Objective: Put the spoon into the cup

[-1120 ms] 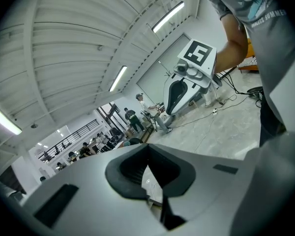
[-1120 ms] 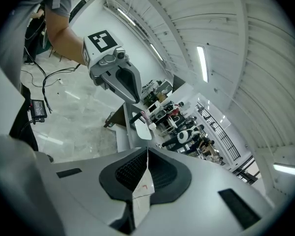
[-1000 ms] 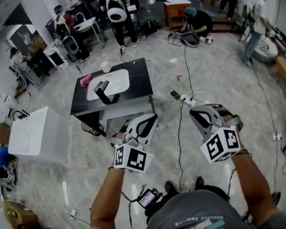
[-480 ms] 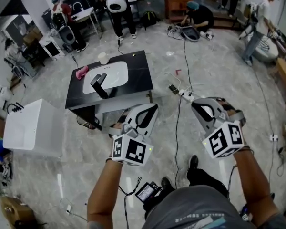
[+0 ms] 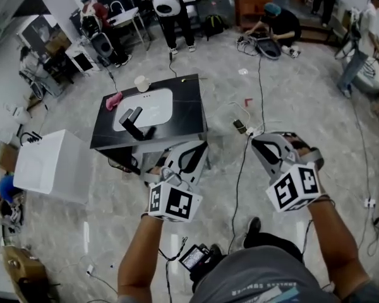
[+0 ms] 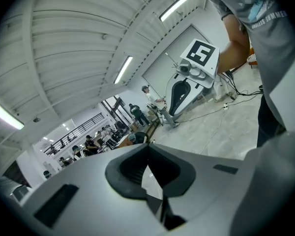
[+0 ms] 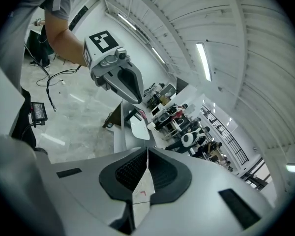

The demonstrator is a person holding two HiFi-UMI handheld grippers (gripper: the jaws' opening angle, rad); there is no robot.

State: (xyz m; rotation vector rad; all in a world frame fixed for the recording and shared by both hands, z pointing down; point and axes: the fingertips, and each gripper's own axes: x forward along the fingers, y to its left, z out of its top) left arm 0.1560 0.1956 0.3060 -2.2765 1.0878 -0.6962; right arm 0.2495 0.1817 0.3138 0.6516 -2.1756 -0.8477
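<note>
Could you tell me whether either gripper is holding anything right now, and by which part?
Nothing is held: the left gripper and the right gripper both have their jaws together, empty.

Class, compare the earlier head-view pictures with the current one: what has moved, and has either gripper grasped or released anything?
The person's dark shoe has shifted with a step and the view swung slightly. Nothing was grasped or released. The left gripper and right gripper stay shut, empty, raised short of the black table; the pale cup on it is unmoved.

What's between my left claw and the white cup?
In the head view, black tabletop and a white inset basin lie between left claw and white cup.
</note>
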